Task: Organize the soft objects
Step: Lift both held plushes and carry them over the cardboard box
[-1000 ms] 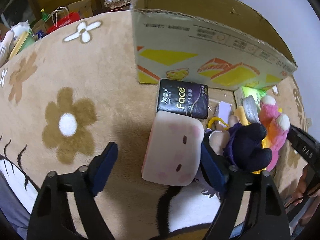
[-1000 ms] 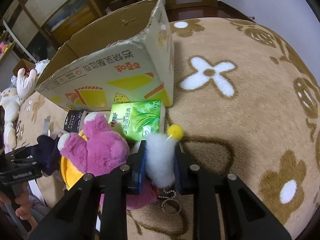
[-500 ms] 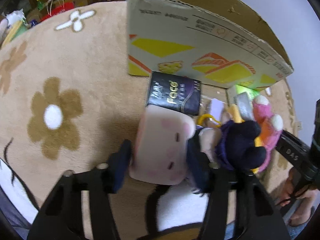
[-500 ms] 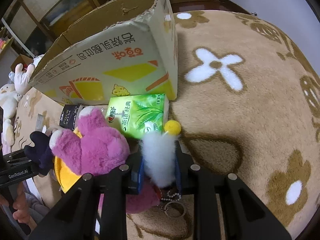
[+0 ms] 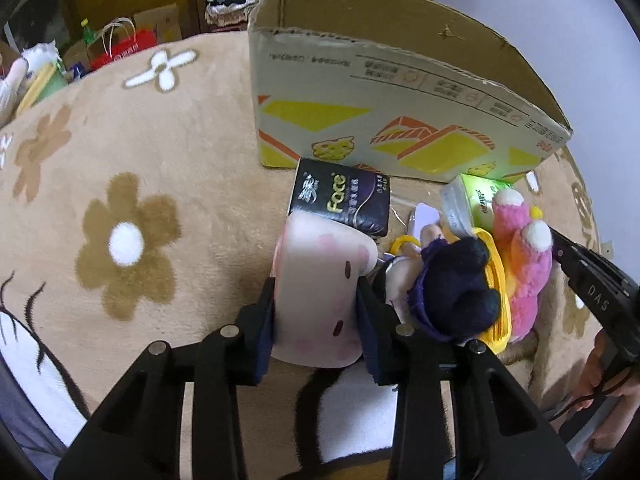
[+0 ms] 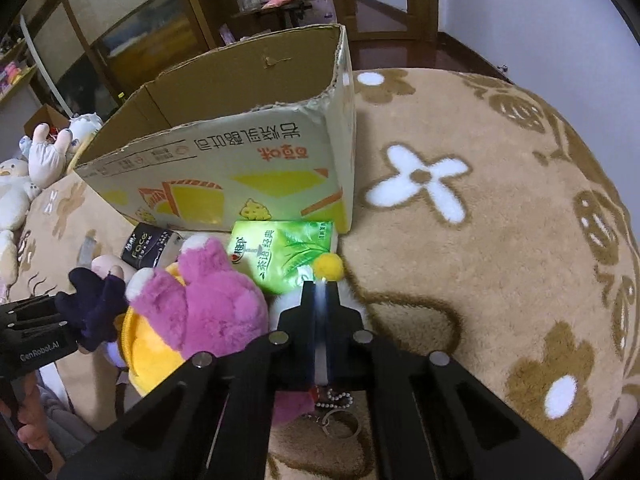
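Both my grippers pinch soft toys on the flowered blanket [image 5: 168, 184].

My left gripper [image 5: 316, 312] is closing on the pink cushion [image 5: 320, 280]; my right gripper [image 6: 320, 300] squeezes the white fluffy keychain [image 6: 322, 320] flat. Tissue packs, a dark doll [image 5: 460, 292] and a pink bear [image 6: 200, 304] crowd between them, before the cardboard box [image 5: 400, 120].

Under my work lies a tan plush rug [image 6: 500, 248] patterned with white and brown flowers. Past its far edge I see dark wooden shelving with glass panels [image 6: 132, 36], a red paper shopping bag with pale handles [image 5: 120, 46], and a green-capped bottle [image 5: 85, 26] beside brown cartons [image 5: 156, 26]. A pale wall [image 5: 540, 12] rises at the right.
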Action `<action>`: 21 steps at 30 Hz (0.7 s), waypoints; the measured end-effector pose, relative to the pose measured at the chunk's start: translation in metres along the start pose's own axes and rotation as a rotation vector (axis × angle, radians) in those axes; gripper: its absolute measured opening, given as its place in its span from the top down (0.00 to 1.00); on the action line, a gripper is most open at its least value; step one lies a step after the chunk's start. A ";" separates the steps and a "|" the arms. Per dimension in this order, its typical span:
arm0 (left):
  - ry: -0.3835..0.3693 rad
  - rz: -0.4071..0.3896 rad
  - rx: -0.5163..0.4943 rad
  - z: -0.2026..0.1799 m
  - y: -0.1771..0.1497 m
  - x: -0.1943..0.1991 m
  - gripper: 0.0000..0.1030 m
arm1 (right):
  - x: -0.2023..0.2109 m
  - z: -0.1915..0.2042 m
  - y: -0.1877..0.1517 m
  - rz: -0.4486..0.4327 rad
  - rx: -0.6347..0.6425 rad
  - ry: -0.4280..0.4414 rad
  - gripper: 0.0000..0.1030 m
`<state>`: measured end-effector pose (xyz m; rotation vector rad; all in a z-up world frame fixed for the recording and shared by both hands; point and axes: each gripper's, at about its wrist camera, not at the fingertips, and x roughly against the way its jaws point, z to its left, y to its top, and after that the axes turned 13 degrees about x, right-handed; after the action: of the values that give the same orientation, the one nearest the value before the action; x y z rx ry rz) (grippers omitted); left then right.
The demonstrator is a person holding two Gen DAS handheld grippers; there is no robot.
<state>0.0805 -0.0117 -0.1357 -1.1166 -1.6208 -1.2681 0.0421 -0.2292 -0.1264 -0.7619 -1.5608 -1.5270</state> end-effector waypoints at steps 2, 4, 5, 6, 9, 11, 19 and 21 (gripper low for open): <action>0.001 -0.017 -0.001 -0.001 -0.003 0.006 0.66 | 0.002 -0.004 -0.005 0.000 -0.018 0.019 0.97; -0.003 -0.026 0.006 0.002 -0.007 0.014 0.66 | 0.004 -0.009 -0.005 -0.011 -0.035 0.043 0.97; 0.002 -0.032 0.011 0.003 -0.008 0.017 0.66 | 0.006 -0.011 -0.006 -0.019 -0.044 0.054 0.97; 0.007 -0.038 0.014 0.001 -0.010 0.017 0.66 | 0.007 -0.012 -0.007 -0.024 -0.050 0.057 0.97; 0.005 -0.059 0.026 0.005 -0.014 0.025 0.66 | 0.013 -0.014 -0.008 -0.031 -0.056 0.044 0.97; 0.002 -0.096 0.032 0.009 -0.016 0.035 0.66 | 0.018 -0.017 -0.007 -0.047 -0.054 0.038 0.97; -0.017 -0.265 0.011 0.010 -0.023 0.079 0.66 | 0.047 -0.017 -0.006 -0.135 -0.043 0.045 0.97; -0.021 -0.314 -0.004 0.007 -0.026 0.087 0.66 | 0.060 -0.015 -0.003 -0.183 -0.032 0.050 0.97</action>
<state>0.0288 0.0069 -0.0627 -0.9040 -1.8627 -1.4611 0.0122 -0.2506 -0.0772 -0.6071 -1.6082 -1.6939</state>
